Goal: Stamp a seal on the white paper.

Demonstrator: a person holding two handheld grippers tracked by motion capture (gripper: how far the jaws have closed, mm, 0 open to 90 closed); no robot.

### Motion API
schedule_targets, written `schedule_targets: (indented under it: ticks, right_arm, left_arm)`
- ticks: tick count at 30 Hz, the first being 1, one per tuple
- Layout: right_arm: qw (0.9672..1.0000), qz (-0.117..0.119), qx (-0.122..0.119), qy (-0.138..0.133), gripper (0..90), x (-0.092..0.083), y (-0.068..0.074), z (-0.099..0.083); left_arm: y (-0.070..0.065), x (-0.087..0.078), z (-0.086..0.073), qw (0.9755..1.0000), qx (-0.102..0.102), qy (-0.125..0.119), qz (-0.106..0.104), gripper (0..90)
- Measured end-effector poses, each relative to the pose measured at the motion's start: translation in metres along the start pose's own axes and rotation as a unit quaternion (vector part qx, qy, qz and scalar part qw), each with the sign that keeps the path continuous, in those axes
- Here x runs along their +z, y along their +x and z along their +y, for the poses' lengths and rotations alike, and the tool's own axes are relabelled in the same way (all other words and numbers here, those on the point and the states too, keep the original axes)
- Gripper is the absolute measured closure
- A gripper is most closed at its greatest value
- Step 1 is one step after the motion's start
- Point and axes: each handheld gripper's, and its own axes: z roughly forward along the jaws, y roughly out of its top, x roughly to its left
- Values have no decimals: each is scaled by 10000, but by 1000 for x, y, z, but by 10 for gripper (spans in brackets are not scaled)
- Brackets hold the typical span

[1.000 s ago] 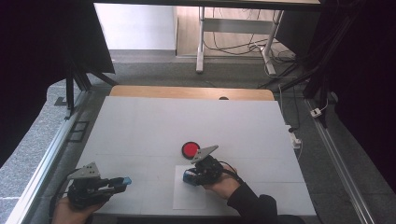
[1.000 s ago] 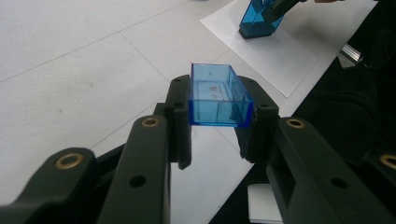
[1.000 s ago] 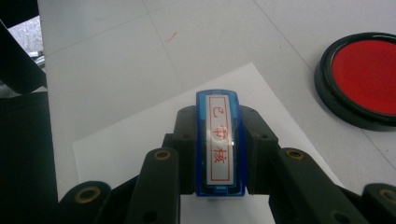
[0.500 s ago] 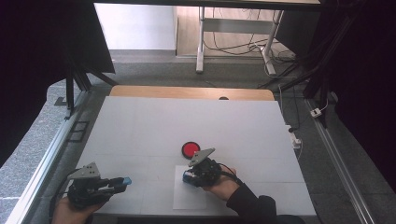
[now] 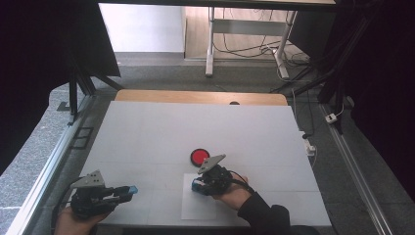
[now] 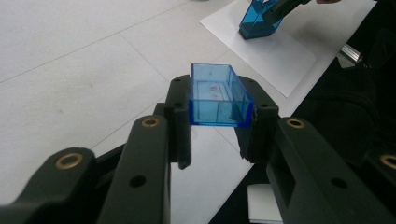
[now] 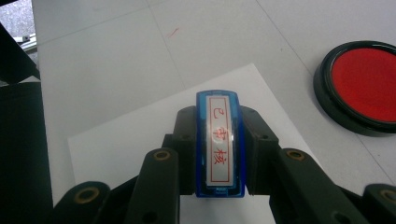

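Spanning most of the high view, a white table (image 5: pixel 147 142) is seen with a bare wooden strip along its far edge. A white sheet of paper (image 5: pixel 198 208) lies flat on the near part of the table, right of centre. Just beyond the sheet's far edge, a round red ink pad (image 5: pixel 199 156) in a black rim is set on the table; in the right gripper view it sits to the right of the stamp and apart from it.

The right gripper (image 5: pixel 201 185) is held over the far left corner of the paper, its jaws pointing left. They are clamped on a blue stamp (image 7: pixel 219 144), one jaw on each long side, so that the stamp sits squarely between the pads with its white face and red characters turned toward the camera. In the left gripper view the same stamp is seen standing on the paper, its lower end touching the sheet.

The left gripper (image 5: pixel 126 192) is held at the near left corner of the table, well apart from the paper, its jaws pointing right. A clear blue stamp cap (image 6: pixel 218 95) is gripped between its jaws, the open hollow side facing up and toward the camera. The cap is carried above the table surface and projects past the jaw tips.
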Motion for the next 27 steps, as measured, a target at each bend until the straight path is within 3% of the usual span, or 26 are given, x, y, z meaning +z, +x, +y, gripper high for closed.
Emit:
schedule_targets:
  ticks: [13,27]
  right_arm:
    - [9999,-25,-32,-106,706,-7,-2,1]
    - [9991,-11,47,-412,705,-24,-3,7]
  left_arm:
    - [0,0,0,10000,-6,-8,-8,682]
    - [0,0,0,10000,21,-15,-20,682]
